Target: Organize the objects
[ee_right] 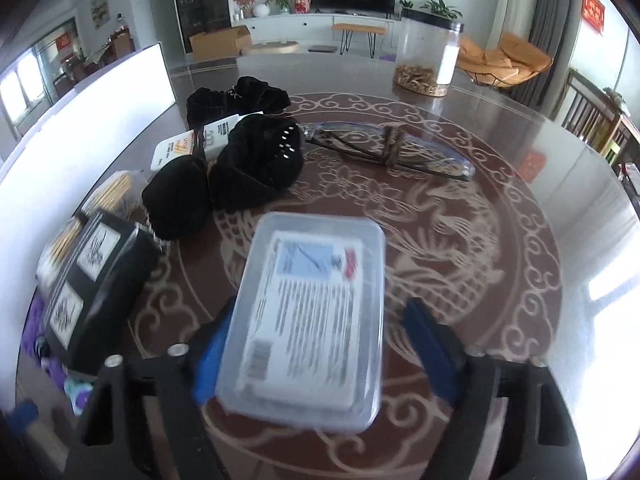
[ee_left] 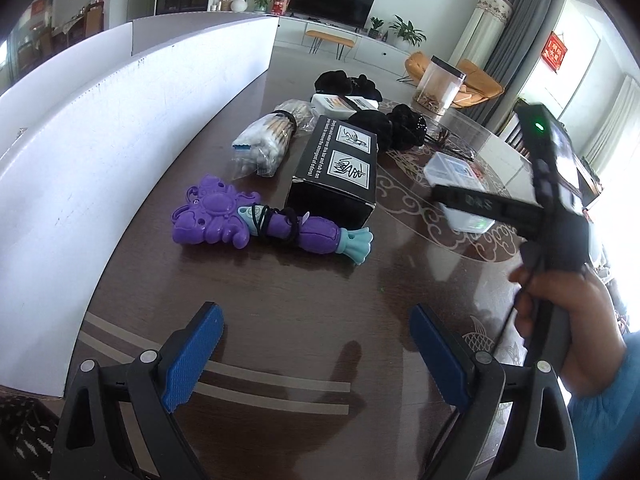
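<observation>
The left gripper is spread over bare table, toy ahead-left. The right gripper has the clear box between its jaws – whether the pads press, I cannot tell. Blurred and tilted – it may slip.

Plastic box: label print blurred, unreadable; near end hides the right tool's left pad. Purple toy: mostly behind black carton, lower left. Cotton swabs: largely hidden behind it.
</observation>
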The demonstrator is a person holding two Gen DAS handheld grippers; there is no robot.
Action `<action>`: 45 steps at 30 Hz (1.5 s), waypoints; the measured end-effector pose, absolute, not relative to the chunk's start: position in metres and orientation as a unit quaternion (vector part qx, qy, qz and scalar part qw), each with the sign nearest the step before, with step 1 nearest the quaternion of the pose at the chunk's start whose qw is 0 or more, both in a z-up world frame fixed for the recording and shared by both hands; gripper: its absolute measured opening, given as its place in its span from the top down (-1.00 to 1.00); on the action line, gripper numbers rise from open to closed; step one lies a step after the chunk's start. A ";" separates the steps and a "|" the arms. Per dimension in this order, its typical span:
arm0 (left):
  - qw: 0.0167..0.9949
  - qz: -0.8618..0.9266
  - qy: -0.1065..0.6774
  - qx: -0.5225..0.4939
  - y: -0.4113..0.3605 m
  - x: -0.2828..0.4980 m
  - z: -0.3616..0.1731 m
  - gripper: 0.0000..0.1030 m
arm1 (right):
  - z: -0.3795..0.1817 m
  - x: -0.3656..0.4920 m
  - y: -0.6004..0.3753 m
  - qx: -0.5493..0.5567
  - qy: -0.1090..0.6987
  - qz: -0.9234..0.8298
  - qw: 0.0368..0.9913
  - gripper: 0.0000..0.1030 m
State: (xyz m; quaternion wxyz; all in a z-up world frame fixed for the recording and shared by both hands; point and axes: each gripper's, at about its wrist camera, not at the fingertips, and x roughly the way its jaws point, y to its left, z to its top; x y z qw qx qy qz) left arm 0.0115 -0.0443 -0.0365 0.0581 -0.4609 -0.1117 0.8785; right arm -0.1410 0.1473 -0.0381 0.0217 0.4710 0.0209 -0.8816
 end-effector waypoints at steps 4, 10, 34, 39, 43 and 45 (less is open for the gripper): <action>0.058 0.878 -0.111 -0.462 -0.044 0.014 -0.036 -0.84 | -0.039 -0.119 0.164 0.463 0.019 -0.886 0.021 -0.41; 0.058 0.876 -0.109 -0.466 -0.044 0.015 -0.038 -0.84 | -0.040 -0.079 0.196 0.440 0.044 -0.897 0.002 -0.42; 0.057 0.870 -0.110 -0.477 -0.043 0.012 -0.042 -0.84 | -0.047 -0.049 0.217 0.451 0.025 -0.892 -0.002 -1.00; 0.060 0.865 -0.156 -0.474 -0.056 0.013 -0.042 -0.84 | -0.049 -0.049 0.218 0.453 0.020 -0.891 0.000 -1.00; 0.057 0.864 -0.173 -0.470 -0.060 0.013 -0.041 -0.84 | -0.049 -0.049 0.218 0.454 0.017 -0.891 0.002 -1.00; 0.053 0.865 -0.180 -0.465 -0.062 0.012 -0.040 -0.84 | -0.049 -0.049 0.219 0.455 0.015 -0.890 0.003 -1.00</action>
